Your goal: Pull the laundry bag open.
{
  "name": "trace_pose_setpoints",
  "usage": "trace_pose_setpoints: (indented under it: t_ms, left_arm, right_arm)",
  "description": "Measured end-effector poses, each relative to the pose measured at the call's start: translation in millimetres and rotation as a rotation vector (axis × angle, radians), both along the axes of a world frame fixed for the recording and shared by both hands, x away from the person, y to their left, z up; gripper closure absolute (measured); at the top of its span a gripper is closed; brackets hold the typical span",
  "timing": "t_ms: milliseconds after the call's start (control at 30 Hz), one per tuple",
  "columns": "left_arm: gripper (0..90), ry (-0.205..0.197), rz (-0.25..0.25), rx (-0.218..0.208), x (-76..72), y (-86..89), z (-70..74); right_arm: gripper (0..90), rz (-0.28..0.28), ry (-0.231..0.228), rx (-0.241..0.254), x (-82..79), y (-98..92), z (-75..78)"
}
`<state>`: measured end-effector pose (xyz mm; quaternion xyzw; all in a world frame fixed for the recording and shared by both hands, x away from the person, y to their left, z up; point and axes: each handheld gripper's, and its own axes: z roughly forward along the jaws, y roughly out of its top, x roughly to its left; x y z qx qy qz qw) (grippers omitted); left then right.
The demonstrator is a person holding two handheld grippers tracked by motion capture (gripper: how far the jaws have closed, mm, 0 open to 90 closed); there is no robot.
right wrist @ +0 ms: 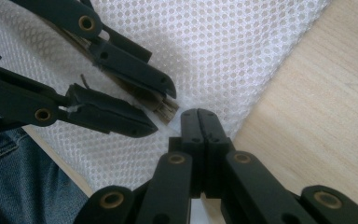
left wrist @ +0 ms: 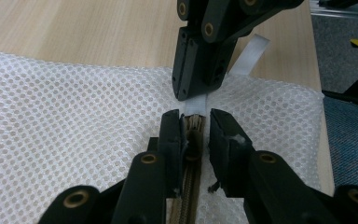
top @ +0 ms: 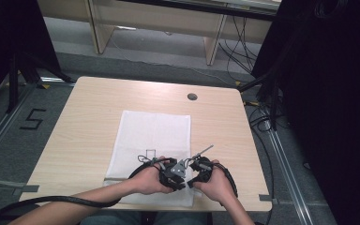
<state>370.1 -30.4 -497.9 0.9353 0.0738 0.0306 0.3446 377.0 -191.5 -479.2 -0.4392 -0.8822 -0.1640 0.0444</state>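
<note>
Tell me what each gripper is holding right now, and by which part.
The right gripper is shut on the white tab at the zipper end of the mesh bag. The left gripper straddles the tan zipper pull, pads not yet pressing on it.

We see a white mesh bag [left wrist: 74,121] of open-weave synthetic cloth, its tan zipper [left wrist: 191,163] of woven tape, lying on a matt, pale wood-grain table [left wrist: 74,32]. The gripper jaws look matt black plastic with brass-coloured rivets; a smooth white tab [left wrist: 249,56] lies far right.
</note>
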Motion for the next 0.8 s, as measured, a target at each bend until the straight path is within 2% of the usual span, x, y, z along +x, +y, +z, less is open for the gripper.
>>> trace_pose_setpoints:
  t_ms: [200,233,467,633,733,767,800]
  left_arm:
    - [77.0,-0.024,0.02,0.024,-5.8,-3.4,2.1]
    - [77.5,-0.034,0.007,0.021,-5.6,-4.0,2.7]
    - [81.2,-0.018,0.002,0.02,-4.8,-4.8,3.0]
    - [81.7,-0.027,-0.004,0.021,-5.5,-4.8,3.4]
    - [81.9,-0.017,-0.004,0.017,-4.3,-4.3,3.8]
    - [81.9,0.003,-0.003,0.012,-3.2,-3.7,3.5]
    - [82.0,0.004,-0.005,0.01,-2.4,-3.8,3.2]
  right_arm:
    - [90.0,0.001,0.0,0.001,0.1,-0.2,-0.1]
    - [90.0,0.002,0.0,0.0,0.1,-0.1,-0.1]
    - [90.0,0.001,0.007,0.002,0.1,-0.3,0.4]
    - [90.0,0.001,0.006,0.001,0.1,-0.3,0.4]
    - [90.0,0.004,0.006,0.002,0.1,-0.5,0.3]
    - [90.0,0.001,0.006,0.004,0.1,-0.3,0.3]
    - [90.0,0.003,0.004,0.001,0.2,-0.3,0.2]
